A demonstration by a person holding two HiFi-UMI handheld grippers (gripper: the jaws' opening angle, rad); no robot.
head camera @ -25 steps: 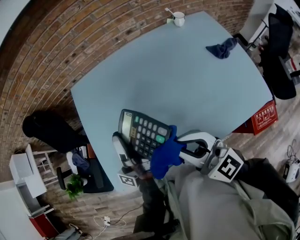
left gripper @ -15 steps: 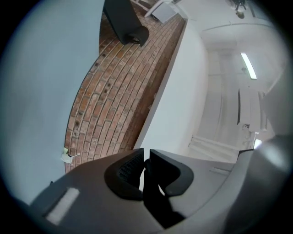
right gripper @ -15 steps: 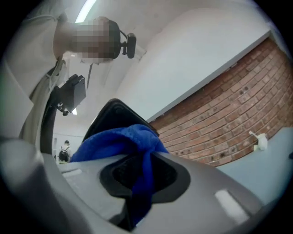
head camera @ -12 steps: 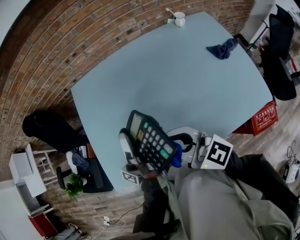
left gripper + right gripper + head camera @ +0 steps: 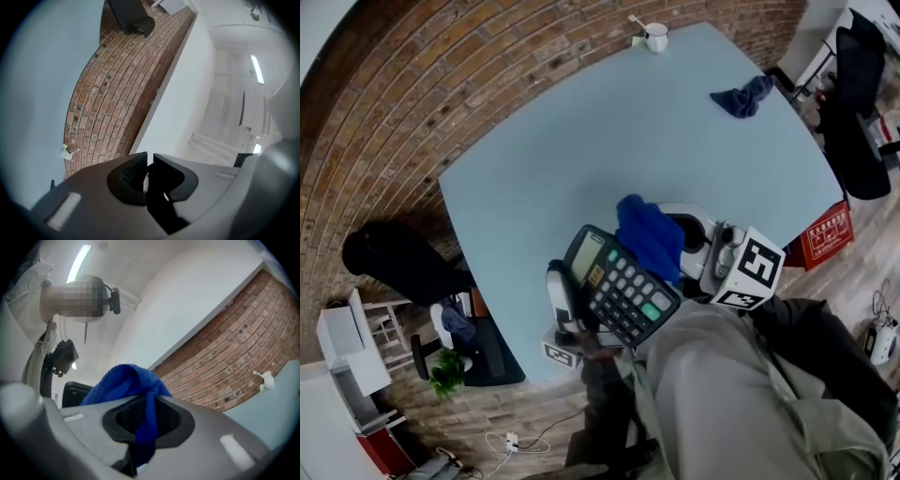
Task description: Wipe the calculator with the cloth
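Observation:
A dark calculator (image 5: 621, 289) with green and grey keys is held tilted above the near table edge. My left gripper (image 5: 578, 312) is shut on its lower left edge; in the left gripper view only a thin sliver of it shows between the nearly closed jaws of that gripper (image 5: 149, 171). A bright blue cloth (image 5: 649, 234) hangs bunched just beyond the calculator's upper right edge. My right gripper (image 5: 677, 246) is shut on it, and in the right gripper view the cloth (image 5: 133, 380) drapes over and down between the jaws of this gripper (image 5: 146, 416).
The light blue table (image 5: 581, 141) carries a white cup with a spoon (image 5: 656, 37) at its far edge and a crumpled dark blue cloth (image 5: 742, 97) at the far right. A red crate (image 5: 825, 234) and a black chair (image 5: 403, 258) stand on the floor beside it.
The blue cloth went from the calculator's lower right side, behind it, up to beyond its top right edge. The calculator shifted right and nearer and turned in the left gripper.

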